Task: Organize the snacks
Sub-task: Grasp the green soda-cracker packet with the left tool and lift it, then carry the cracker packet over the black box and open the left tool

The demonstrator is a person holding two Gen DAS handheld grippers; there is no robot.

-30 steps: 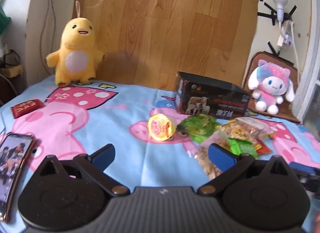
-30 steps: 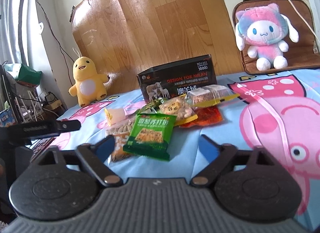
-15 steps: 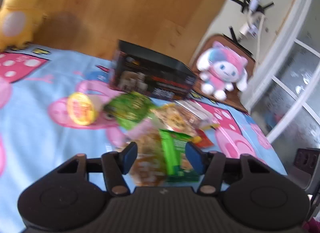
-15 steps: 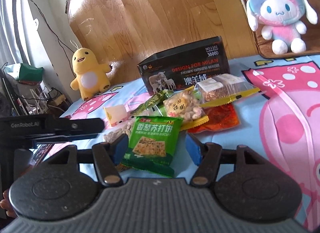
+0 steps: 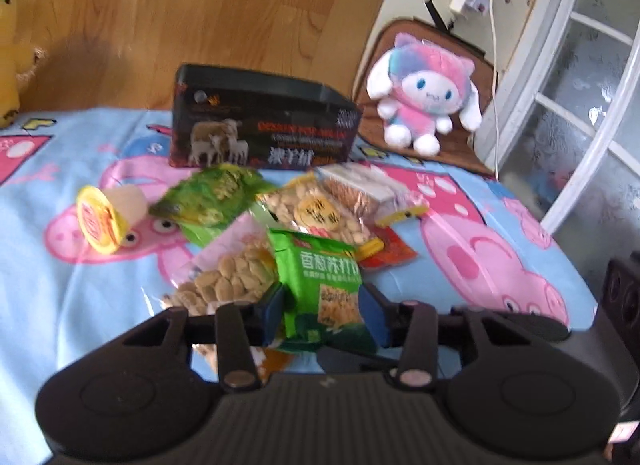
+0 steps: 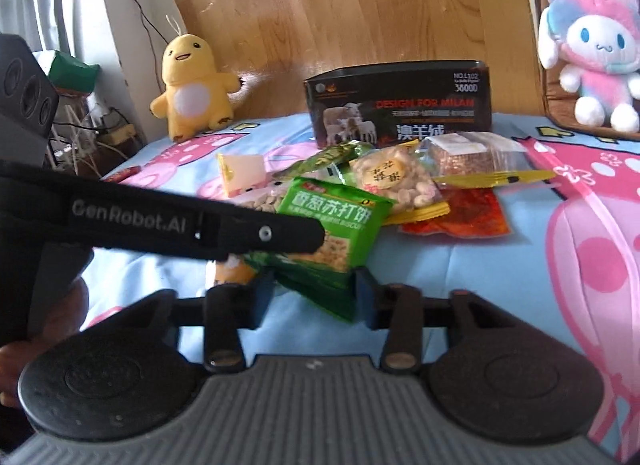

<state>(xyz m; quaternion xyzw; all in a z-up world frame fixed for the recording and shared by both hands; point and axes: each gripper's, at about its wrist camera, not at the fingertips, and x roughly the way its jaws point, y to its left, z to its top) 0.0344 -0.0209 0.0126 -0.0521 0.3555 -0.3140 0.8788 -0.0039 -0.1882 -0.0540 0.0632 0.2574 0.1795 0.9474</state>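
A pile of snack packets lies on the cartoon-print cloth in front of an open black box [image 5: 260,133] [image 6: 400,105]. My left gripper [image 5: 326,315] has its jaws around the near end of a green biscuit packet [image 5: 324,285] [image 6: 332,225]; its blue pads touch both sides. It also shows in the right wrist view [image 6: 280,237], reaching in from the left onto the same packet. My right gripper [image 6: 316,297] has its jaws narrowed around the packet's near edge. Nut packets [image 5: 316,213] [image 6: 392,181], a seed packet [image 5: 228,277], a green bag [image 5: 212,197] and a jelly cup [image 5: 104,221] lie around.
A yellow duck plush [image 6: 192,89] sits at the back left and a pink-blue plush [image 5: 420,89] [image 6: 592,45] at the back right. A wooden board leans behind the box. A red packet [image 6: 456,217] and a clear wafer packet [image 6: 468,153] lie to the right.
My left gripper has swung right over the pile and narrowed its jaws onto the green biscuit packet. My right gripper has moved forward and narrowed around the same packet.
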